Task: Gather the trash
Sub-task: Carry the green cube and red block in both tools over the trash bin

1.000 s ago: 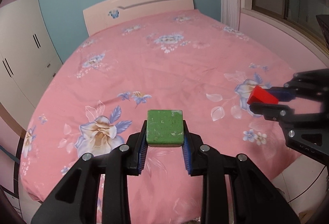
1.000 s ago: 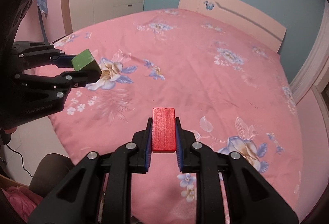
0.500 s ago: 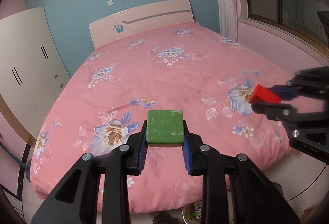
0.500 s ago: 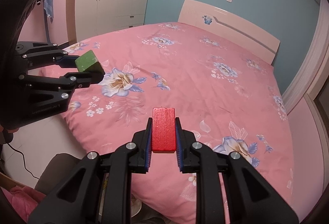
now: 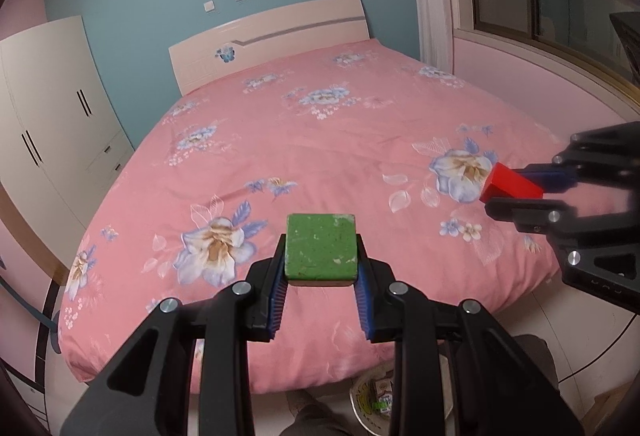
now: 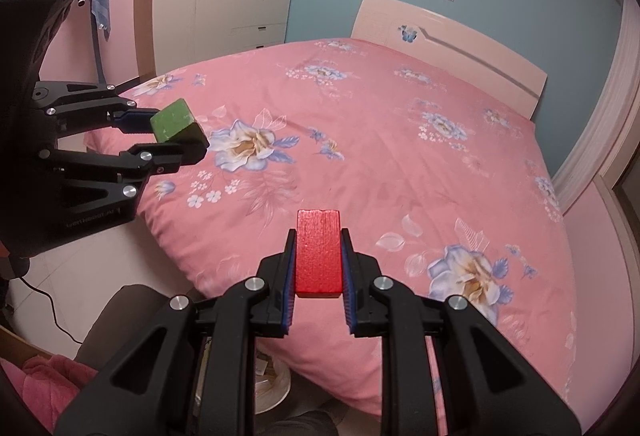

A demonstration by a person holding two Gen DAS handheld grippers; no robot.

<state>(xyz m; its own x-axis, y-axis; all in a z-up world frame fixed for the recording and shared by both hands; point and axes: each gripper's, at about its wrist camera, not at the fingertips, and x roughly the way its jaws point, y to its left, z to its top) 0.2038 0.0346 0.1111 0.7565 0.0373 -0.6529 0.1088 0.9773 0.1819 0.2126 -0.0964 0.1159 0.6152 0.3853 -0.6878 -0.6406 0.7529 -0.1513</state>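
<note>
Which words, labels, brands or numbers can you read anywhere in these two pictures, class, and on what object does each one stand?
Embossed lettering on the side of the left gripper, seen from the right wrist: there, but mirrored and too faint to read.
Print on packaging in the bin on the floor below the bed: too small and blurred to read.
Green block, red block, headboard: no text.

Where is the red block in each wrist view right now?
Left wrist: red block at the right edge, clamped in the right gripper.
Right wrist: bottom centre, between that gripper's own fingers.
Shared landmark: the butterfly on the headboard.
</note>
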